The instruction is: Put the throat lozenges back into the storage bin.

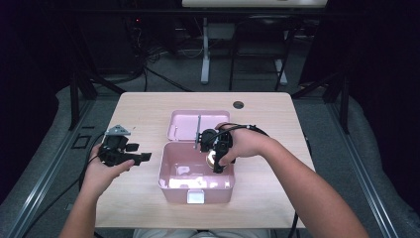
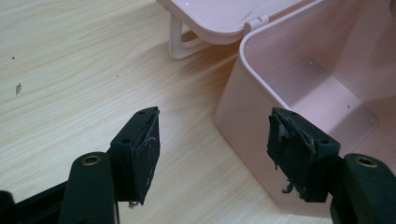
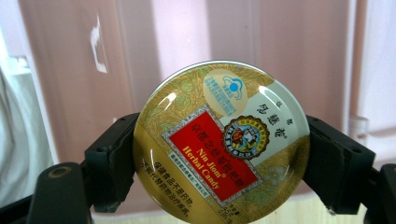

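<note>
1. High view: right gripper [image 1: 216,161] poised over the open pink box [image 1: 196,194], clamped on a round candy tin [image 1: 212,158] just above the box's right half. Judged step: placing the tin inside. Best lowered straight down, clear of the box's right wall, and let go only near the floor. Raised lid [image 1: 197,125] behind the box; left gripper [image 1: 143,157] just left of the box, on the surface [image 1: 143,106].
2. Left gripper view: left gripper [image 2: 212,149] spread wide, empty, astride the box's near corner [image 2: 243,107]. Lid handle [image 2: 180,44] beyond. Possibly in the way; could steady the box.
3. Right gripper view: tin [image 3: 220,140] pinched at its rim, face up, pink box wall [image 3: 187,46] behind. Smooth rim, likely slippery.
</note>
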Action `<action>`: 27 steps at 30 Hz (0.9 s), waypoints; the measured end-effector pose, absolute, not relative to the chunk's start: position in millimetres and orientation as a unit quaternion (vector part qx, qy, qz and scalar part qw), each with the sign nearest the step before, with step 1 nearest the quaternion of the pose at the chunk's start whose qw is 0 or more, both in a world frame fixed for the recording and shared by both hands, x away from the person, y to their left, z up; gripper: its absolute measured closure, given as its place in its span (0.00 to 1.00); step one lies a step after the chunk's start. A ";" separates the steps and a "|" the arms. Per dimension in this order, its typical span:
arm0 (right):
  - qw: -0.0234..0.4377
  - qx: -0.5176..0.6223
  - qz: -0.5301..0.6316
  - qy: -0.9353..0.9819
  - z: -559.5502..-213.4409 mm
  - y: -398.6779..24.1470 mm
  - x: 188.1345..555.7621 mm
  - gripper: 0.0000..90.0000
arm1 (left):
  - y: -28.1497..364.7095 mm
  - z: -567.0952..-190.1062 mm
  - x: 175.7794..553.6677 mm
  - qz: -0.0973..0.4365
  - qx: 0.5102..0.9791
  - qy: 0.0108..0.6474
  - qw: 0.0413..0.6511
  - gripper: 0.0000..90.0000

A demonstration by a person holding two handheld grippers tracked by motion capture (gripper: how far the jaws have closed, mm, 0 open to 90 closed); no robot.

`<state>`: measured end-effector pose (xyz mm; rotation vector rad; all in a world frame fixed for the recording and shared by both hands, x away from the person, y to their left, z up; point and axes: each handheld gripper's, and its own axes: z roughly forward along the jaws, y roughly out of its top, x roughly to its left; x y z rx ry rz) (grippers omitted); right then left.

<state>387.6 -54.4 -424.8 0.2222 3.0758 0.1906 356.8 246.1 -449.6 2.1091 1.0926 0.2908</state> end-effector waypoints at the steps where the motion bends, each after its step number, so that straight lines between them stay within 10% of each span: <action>1: 0.025 0.070 0.060 0.995 -425.8 -54.2 387.6 0.22 | 246.1 -449.7 356.9 0.113 0.820 0.425 0.366 0.38; 27: 0.032 0.062 0.048 0.996 -451.9 -51.7 387.9 0.22 | 246.0 -450.4 357.2 0.113 0.821 0.425 0.365 0.38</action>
